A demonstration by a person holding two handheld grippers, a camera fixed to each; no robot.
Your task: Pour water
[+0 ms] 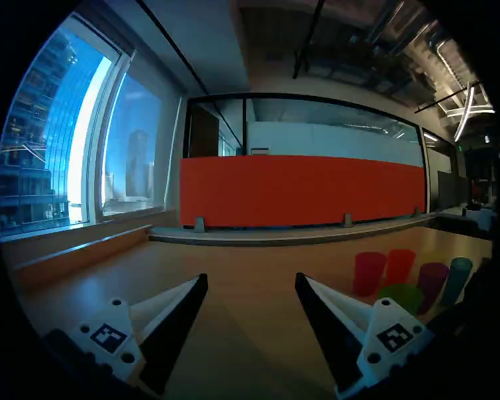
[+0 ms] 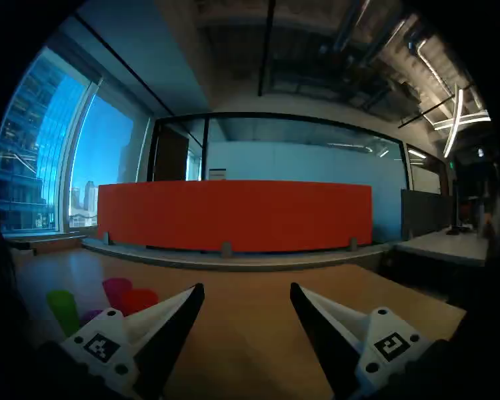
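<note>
On the wooden tabletop (image 1: pixel 250 267), in the left gripper view, five cups stand in a tight cluster low at the right. They are tapered tumblers of coloured, slightly see-through plastic.
- red cup (image 1: pixel 369 273) and orange-red cup (image 1: pixel 400 265) stand side by side at the back
- purple cup (image 1: pixel 431 283) and teal cup (image 1: pixel 458 277) stand further right; the teal one is slimmer
- green cup (image 1: pixel 402 297) is nearest, its lower part hidden behind the right finger

Whether any cup holds liquid cannot be told.

The left gripper (image 1: pixel 251 276) stands wide with nothing between its fingers (image 1: pixel 177 313). The fingers are wedge shaped, with white outer shells and matte black inner faces, and each carries a square black-and-white marker tag. The cups lie off to its right, apart from the tips.

The right gripper (image 2: pixel 247 285), in the right gripper view, is of the same build — also spread wide and holding nothing. Here the cups sit low on the left. The green cup (image 2: pixel 63 310) is outermost, then a magenta-toned one, then a red one tucked partly behind the left finger.

The tabletop is smooth, warm-toned wood with a soft sheen. Along its far edge stands a long orange-red divider panel (image 1: pixel 303 190) — flat and matte, set in small grey feet. Above it is a glass partition (image 1: pixel 330 127) in a dark frame. At the left a tall window (image 1: pixel 57 153) shows glass towers. The ceiling (image 2: pixel 330 60) is bare, with exposed pipes and crossed light strips.
</note>
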